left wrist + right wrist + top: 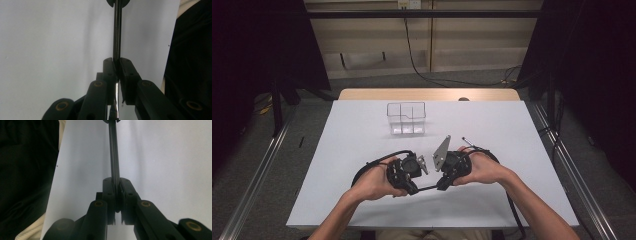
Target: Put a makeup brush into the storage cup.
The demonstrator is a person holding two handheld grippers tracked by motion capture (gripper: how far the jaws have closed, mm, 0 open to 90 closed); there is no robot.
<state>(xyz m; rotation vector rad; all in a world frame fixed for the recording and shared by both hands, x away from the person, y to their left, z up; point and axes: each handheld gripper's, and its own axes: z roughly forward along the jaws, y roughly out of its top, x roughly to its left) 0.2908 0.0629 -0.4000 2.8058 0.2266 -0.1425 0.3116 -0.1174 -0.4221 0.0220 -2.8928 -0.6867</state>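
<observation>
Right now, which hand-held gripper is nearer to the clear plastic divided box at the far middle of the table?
Right, slightly. The right hand-held gripper lies just below the clear plastic divided box; the left hand-held gripper sits a little farther left. Both clamp the thin dark rod.

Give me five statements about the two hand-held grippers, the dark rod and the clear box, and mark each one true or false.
1. Both hand-held grippers are shut on one dark rod. True.
2. The rod stands upright in the clear box. False: it is held level between the left hand-held gripper and the right hand-held gripper.
3. The clear box sits beyond the hands on the white table. True.
4. The clear box has compartments. True.
5. The left hand-held gripper's jaws stand wide open. False: they clamp the rod.
</observation>
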